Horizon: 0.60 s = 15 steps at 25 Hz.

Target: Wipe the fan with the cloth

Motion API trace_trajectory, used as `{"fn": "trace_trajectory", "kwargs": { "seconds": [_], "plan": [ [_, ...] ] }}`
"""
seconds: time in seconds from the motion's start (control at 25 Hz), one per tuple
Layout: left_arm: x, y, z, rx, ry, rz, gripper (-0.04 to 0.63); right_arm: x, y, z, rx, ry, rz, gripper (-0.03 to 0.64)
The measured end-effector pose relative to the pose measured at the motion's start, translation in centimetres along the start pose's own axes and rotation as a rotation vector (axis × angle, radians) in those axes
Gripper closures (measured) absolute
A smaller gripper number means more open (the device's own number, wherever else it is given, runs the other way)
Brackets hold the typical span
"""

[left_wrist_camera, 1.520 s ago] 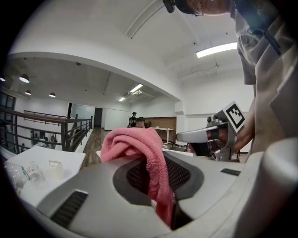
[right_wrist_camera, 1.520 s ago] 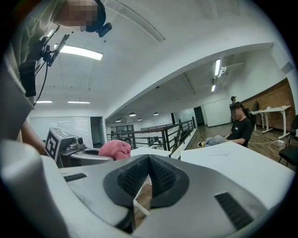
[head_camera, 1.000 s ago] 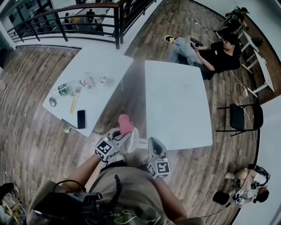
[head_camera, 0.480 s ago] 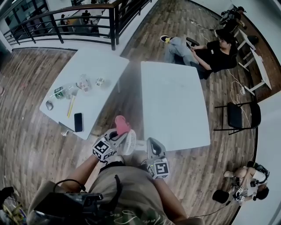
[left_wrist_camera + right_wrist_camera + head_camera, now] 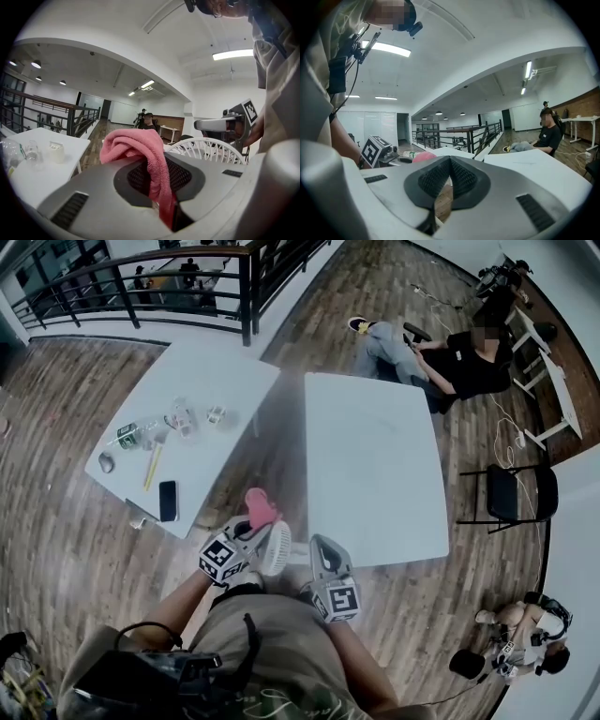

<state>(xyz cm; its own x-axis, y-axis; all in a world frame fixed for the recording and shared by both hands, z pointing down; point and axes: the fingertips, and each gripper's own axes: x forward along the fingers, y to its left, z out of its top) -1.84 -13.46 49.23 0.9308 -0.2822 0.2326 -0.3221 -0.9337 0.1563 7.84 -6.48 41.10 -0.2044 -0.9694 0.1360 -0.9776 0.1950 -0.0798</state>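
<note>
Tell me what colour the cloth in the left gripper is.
The fuzzy cloth is pink, clearest in the left gripper view.

The cloth [image 5: 136, 143] is pink and the fan [image 5: 206, 150] white.

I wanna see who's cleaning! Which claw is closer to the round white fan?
Left. The left claw, gripping the fluffy pink cloth, is right against the round white fan; the right claw sits slightly apart on the other side.

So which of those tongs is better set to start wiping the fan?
Left. The left tongs are clamped on the pink cloth, close beside the white fan. The right tongs are shut with nothing in them.
</note>
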Motion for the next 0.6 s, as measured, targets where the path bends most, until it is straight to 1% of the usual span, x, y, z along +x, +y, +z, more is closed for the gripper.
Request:
{"fn": "trace_trajectory", "kwargs": {
  "seconds": [0.16,0.6],
  "plan": [
    [0.0,0.1,-0.7,-0.017,0.007,0.011,0.523,0.3,0.2,-0.1,0.004,0.005,0.02,0.615],
    [-0.5,0.4,-3.9,-0.053,0.072,0.052,0.523,0.6,0.5,-0.7,0.023,0.021,0.055,0.615]
  ]
}}
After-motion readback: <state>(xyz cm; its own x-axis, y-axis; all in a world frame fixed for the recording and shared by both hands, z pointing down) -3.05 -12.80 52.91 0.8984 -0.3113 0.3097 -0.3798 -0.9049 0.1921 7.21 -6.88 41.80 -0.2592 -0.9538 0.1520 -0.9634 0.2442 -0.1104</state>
